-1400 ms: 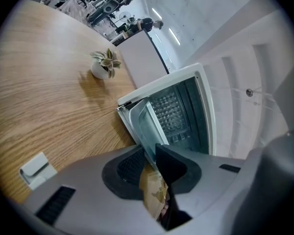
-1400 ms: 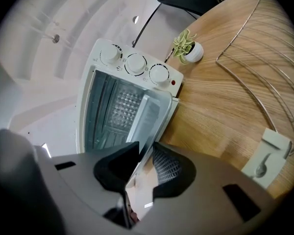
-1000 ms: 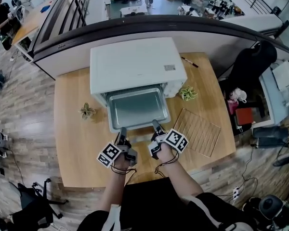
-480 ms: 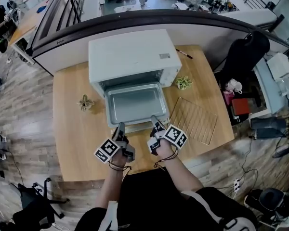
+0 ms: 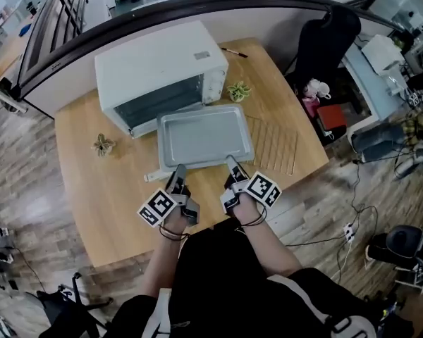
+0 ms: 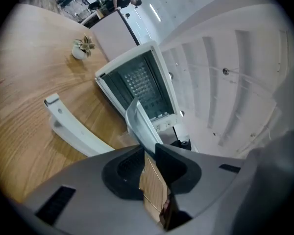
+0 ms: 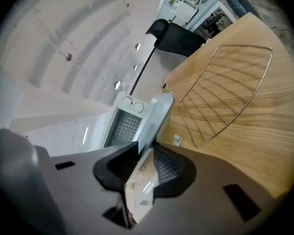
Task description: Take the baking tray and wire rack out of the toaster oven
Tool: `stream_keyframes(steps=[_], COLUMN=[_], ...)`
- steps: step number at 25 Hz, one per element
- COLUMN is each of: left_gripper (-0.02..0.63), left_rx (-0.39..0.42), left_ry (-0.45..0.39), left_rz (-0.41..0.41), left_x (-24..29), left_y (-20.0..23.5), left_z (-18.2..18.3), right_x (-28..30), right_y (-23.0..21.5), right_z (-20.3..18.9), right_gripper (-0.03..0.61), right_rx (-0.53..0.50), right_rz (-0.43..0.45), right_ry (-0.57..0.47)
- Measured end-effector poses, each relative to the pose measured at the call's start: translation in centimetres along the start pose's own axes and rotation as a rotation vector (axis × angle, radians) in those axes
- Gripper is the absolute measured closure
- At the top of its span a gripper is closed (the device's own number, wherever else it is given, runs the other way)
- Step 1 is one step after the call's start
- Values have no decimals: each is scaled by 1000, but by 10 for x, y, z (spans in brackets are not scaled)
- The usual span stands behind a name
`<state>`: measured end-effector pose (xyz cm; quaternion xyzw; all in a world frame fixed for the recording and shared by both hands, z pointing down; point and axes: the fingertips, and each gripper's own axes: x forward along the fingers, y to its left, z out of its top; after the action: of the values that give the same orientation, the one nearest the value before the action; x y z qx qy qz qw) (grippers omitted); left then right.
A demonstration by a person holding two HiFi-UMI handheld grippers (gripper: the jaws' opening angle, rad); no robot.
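metal baking tray (image 5: 204, 136), oven label (image 5: 201, 55) unreadable

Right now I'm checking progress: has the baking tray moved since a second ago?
Yes: the baking tray has slid forward out of the toaster oven.

Toaster oven (image 5: 158, 65): white casing; dark, shadowed opening at the front.
Baking tray (image 5: 204, 136): plain silver-grey metal, dull sheen, no pattern.
Wire rack (image 5: 275, 145): thin silver wire; pattern of close parallel bars inside a wire frame.
Table (image 5: 106, 189): light honey wood with fine lengthwise grain.
Left hand-held gripper (image 5: 179, 170): grey body, black ribbed pads.
Right hand-held gripper (image 5: 231, 163): grey body, black pads with a fine grid texture.
Marker cubes (image 5: 157, 208): white faces bearing black square patterns.
Left plant (image 5: 102, 145): pale green and tan.
Far plant (image 5: 237, 90): brighter green.
Floor (image 5: 28, 182): grey-brown wood planks.
Chair (image 5: 324, 41): black.
Sleeve (image 5: 296, 301): black with a white stripe.
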<state>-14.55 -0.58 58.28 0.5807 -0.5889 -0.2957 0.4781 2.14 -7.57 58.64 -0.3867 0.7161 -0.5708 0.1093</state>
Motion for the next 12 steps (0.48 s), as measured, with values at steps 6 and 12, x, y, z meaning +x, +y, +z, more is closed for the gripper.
stream_keyframes(steps=[6,12], left_gripper=[535,534], left_rx=[25,62], left_ry=[129,251], left_rz=[-47,-84], left_x=[36,69], left_y=[-28,-56], left_z=[-52,-103], right_x=[-45,-89], right_y=[-30,-61], right_z=[46,85], right_gripper=[472,471], right_rx=[15,63], right_rz=[-44,-96], right_ry=[-121,-221])
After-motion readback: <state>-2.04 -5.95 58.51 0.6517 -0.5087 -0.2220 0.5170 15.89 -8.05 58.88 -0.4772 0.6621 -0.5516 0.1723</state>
